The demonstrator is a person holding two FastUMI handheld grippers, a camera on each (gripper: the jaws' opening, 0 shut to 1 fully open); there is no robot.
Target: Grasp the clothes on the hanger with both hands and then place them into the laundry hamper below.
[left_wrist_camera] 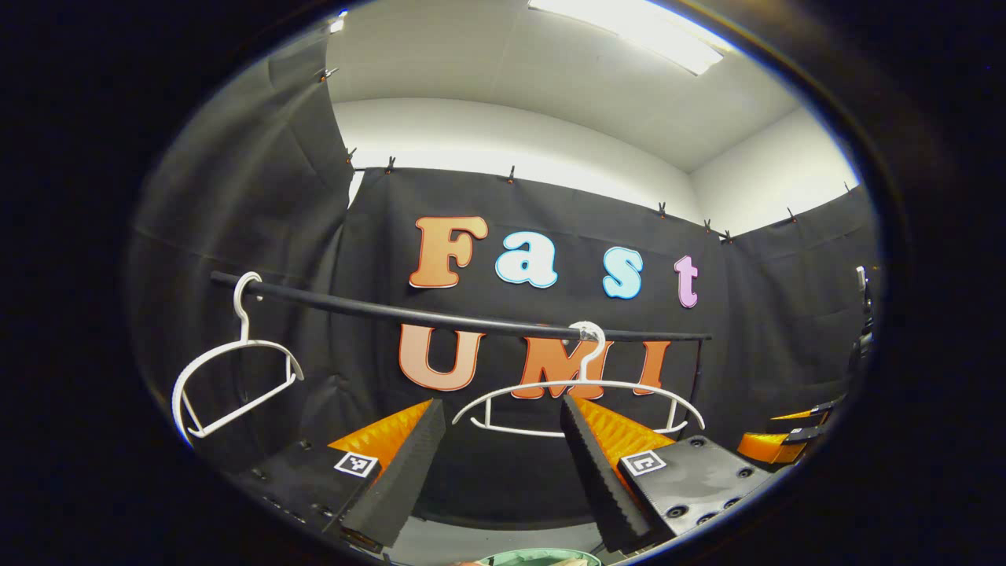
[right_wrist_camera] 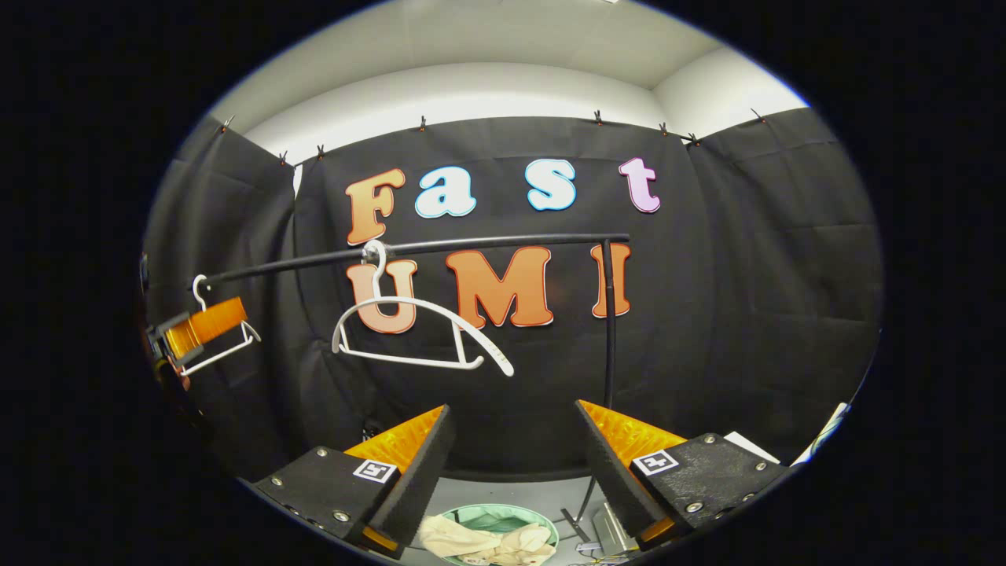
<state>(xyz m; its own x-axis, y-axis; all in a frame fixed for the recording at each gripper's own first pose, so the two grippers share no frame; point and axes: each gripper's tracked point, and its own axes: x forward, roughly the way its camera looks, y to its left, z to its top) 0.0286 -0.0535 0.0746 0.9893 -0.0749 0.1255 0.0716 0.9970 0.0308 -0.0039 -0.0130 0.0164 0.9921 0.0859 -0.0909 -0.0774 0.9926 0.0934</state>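
Two bare white hangers hang on a black rail (left_wrist_camera: 440, 317): one at the left end (left_wrist_camera: 236, 369), one near the middle (left_wrist_camera: 581, 393). In the left gripper view my left gripper (left_wrist_camera: 499, 409) is open and holds nothing, facing the middle hanger. Below it shows the rim of a pale green hamper (left_wrist_camera: 542, 556). In the right gripper view my right gripper (right_wrist_camera: 512, 409) is open too, above the hamper (right_wrist_camera: 542, 525). Cream clothes (right_wrist_camera: 487, 542) lie inside it. The nearer hanger (right_wrist_camera: 416, 330) hangs tilted on the rail (right_wrist_camera: 471, 245).
The rail's upright post (right_wrist_camera: 609, 322) stands at its right end. The other gripper appears far off at the right edge (left_wrist_camera: 790, 440) of the left gripper view and at the left edge (right_wrist_camera: 200, 328) of the right gripper view, by the far hanger (right_wrist_camera: 228, 346).
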